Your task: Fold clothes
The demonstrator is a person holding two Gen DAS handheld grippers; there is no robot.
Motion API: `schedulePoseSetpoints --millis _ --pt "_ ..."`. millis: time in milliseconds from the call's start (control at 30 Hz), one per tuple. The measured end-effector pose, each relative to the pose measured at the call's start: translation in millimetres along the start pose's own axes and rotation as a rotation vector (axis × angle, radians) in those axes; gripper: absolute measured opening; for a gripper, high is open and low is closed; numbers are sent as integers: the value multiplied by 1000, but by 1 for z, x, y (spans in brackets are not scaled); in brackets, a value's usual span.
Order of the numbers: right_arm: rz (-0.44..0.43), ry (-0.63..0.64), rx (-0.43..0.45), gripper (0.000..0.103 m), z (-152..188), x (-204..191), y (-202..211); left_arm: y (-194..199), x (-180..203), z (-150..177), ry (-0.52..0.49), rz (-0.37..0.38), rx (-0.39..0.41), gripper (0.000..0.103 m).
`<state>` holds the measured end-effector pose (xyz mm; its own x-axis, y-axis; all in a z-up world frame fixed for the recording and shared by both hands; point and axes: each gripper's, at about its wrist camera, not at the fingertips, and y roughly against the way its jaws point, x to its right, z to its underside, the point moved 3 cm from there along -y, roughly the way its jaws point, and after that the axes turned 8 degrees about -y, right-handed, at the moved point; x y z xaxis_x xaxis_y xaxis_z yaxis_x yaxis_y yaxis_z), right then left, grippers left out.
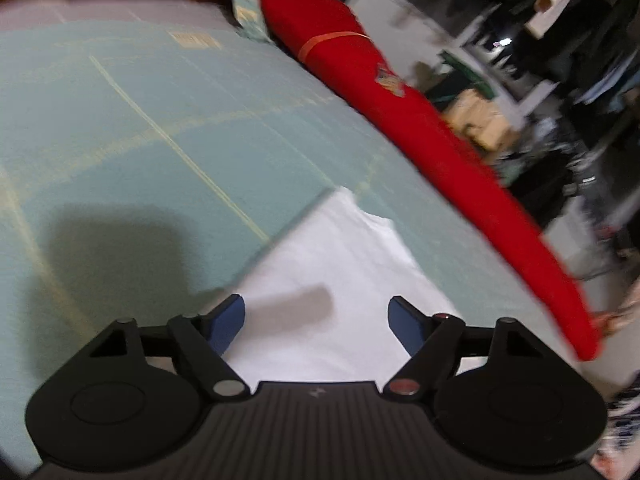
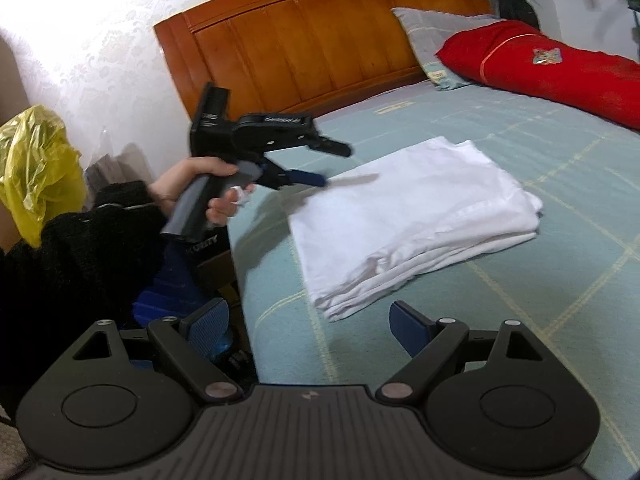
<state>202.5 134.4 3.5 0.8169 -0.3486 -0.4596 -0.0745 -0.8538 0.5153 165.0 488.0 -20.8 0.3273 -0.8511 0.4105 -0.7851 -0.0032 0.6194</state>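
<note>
Folded white garment (image 2: 412,216) is lying flat on the pale green bedsheet (image 2: 560,184), near the bed's edge. Left tongs (image 1: 316,320) are hovering over its corner, jaws wide, gripping nothing. Right tongs (image 2: 310,326) are waiting just short of it, jaws wide and empty. Red bolster (image 2: 560,76) is lying beyond, before the wooden headboard (image 2: 320,40).

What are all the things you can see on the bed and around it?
folded garment: one, white, on the bed near its edge
bedsheet: one, pale green with thin yellow lines, covering the bed
red bolster: one, red, along the far side
pillow: one, grey-blue, by the headboard
headboard: one, orange-brown wood, behind the bed
plastic bag: one, yellow, left of the bed
left gripper: black, blue fingers, open above the garment
right gripper: black, blue fingers, open, empty
hand: one, black sleeve, holding the left gripper
</note>
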Motion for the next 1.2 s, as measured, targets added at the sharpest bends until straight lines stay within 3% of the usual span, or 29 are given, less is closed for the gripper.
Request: schedulePoseSetpoints --millis 133,300,567,667,767,833,1033,1200 --pt "-17 -12 17 91 -1 2 2 -5 31 -22 -46 93 9 80" --pt "-14 -8 21 91 1 5 5 -50 80 -48 -105 151 -8 80" --pt "12 -28 17 91 5 24 12 -146 102 -53 -79 115 -72 80" --pt "23 -38 14 91 7 34 13 -163 100 -52 -26 117 -48 80" --pt "29 -63 12 91 10 42 14 -159 107 -51 15 138 -42 80" --pt "23 -65 18 91 11 43 18 -148 121 -47 -35 167 -49 80" --pt "4 -69 37 91 11 41 22 -97 170 0 -204 253 -176 85" --pt "20 -39 43 91 14 31 28 -81 171 33 -210 240 -228 85"
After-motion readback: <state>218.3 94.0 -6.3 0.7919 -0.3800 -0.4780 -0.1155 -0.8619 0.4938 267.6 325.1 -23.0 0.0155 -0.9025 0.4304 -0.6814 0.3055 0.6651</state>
